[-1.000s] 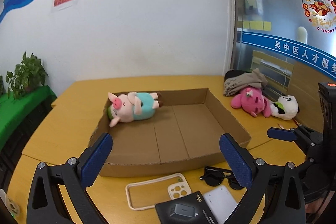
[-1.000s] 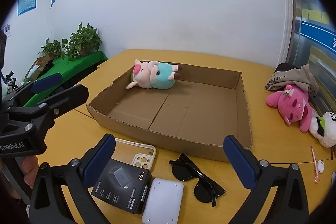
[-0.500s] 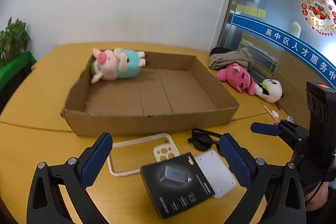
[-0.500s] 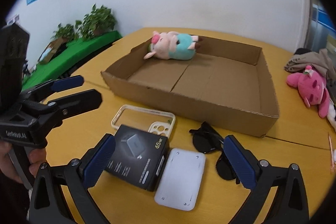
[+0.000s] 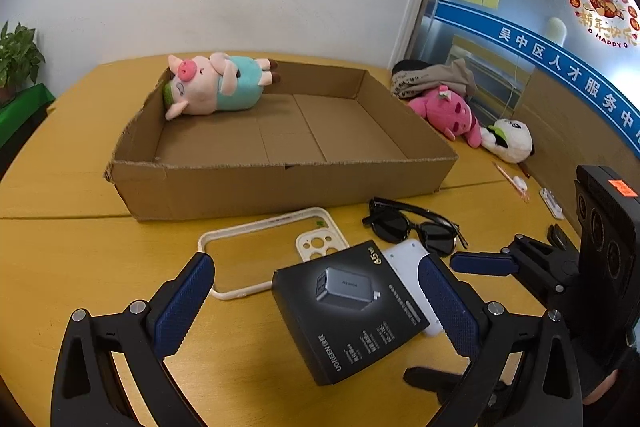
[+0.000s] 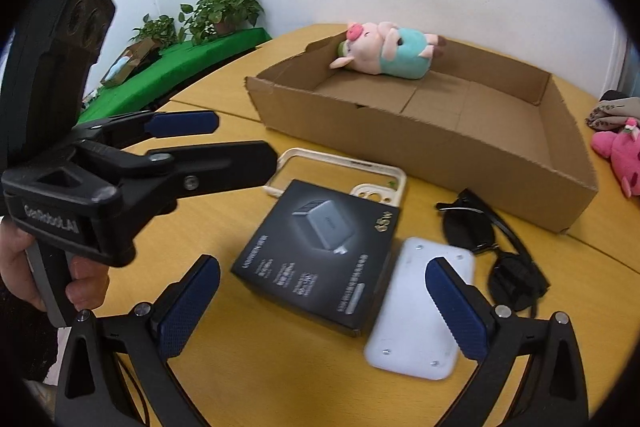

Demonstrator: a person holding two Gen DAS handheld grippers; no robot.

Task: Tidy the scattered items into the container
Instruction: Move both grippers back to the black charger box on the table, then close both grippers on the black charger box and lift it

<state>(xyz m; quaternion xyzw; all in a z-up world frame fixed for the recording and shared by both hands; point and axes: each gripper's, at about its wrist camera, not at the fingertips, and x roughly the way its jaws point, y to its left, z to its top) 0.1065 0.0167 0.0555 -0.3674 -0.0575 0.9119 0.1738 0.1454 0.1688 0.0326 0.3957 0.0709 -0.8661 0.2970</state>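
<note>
Both tools, left [image 5: 316,301] and right [image 6: 322,303], gape wide and empty over the flat black charger box [image 6: 316,251] (long axis angled toward the shallow brown cardboard tray [image 6: 420,143]).

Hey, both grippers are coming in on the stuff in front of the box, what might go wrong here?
The black charger box overlaps the white case and phone bumper, so gripping it may drag them along. The sunglasses lie close by and could get knocked. The left gripper and right gripper, both open, crowd the same spot and may collide.
</note>
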